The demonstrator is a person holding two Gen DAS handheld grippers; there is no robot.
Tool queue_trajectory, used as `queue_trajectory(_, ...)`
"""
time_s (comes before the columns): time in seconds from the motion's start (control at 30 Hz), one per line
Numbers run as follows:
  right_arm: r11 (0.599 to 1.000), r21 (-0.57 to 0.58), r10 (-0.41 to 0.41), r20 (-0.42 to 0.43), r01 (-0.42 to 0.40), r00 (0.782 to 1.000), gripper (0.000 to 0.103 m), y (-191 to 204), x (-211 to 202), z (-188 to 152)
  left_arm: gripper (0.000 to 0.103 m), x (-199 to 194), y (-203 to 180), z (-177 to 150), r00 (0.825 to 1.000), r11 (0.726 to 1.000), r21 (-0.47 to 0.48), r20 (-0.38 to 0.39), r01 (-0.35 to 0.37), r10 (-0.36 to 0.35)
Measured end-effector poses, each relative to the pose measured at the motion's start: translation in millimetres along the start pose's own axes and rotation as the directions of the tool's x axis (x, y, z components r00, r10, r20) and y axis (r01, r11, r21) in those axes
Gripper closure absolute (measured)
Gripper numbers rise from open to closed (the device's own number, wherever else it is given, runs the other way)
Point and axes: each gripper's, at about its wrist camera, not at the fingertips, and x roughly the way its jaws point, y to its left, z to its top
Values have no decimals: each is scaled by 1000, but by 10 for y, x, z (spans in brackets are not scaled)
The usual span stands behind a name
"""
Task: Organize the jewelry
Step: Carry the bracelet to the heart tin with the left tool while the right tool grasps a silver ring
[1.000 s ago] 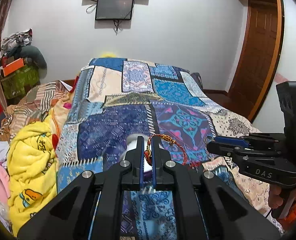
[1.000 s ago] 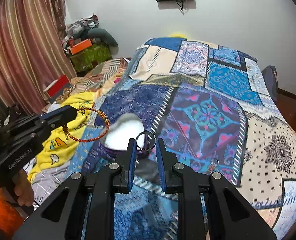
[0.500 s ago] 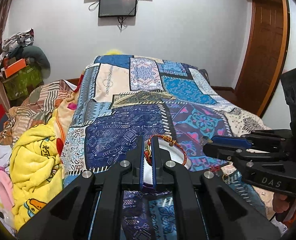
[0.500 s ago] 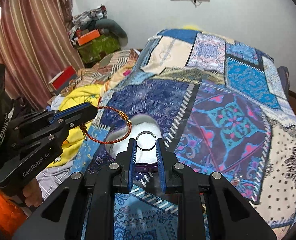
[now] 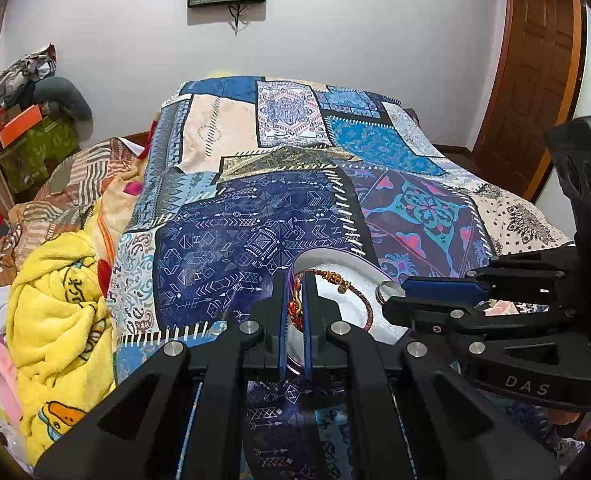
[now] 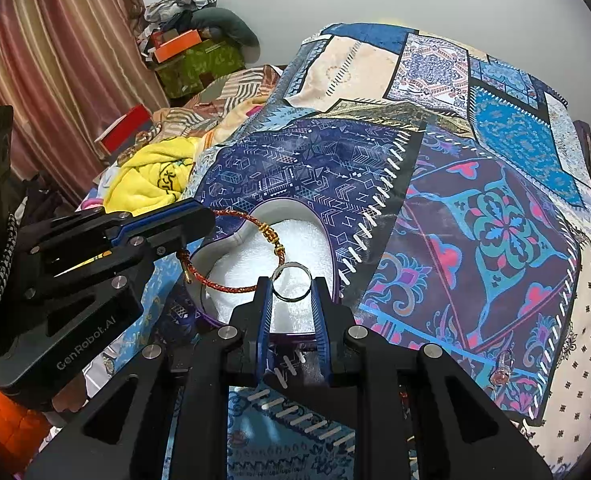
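My left gripper (image 5: 294, 280) is shut on a red braided bracelet (image 5: 369, 310) with gold beads and holds it over a white heart-shaped box (image 5: 335, 258) with a purple rim on the bed. The bracelet (image 6: 235, 289) and the left gripper (image 6: 199, 220) also show in the right wrist view, above the box (image 6: 307, 236). My right gripper (image 6: 291, 282) is shut on a silver ring (image 6: 291, 266) and holds it over the box's near side. In the left wrist view the right gripper (image 5: 399, 294) holds the ring (image 5: 385, 292) at the box's right rim.
The box lies on a patchwork bedspread (image 5: 255, 216). A yellow blanket (image 5: 55, 312) and piled clothes lie to the left. Another small piece of jewelry (image 6: 499, 374) lies on the spread at the right. A wooden door (image 5: 535, 80) stands at the far right.
Both grippers have moved forward and down toward the white box, which now lies right under the bracelet and ring. Both grips are unchanged.
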Motion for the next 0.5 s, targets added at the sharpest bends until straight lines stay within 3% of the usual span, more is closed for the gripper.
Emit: queue_trajectory(0.5,999,-35,-27,-9,26,1000,85,44,51,7,98,71,-26,-81,999,1000,17,-30,11,-11)
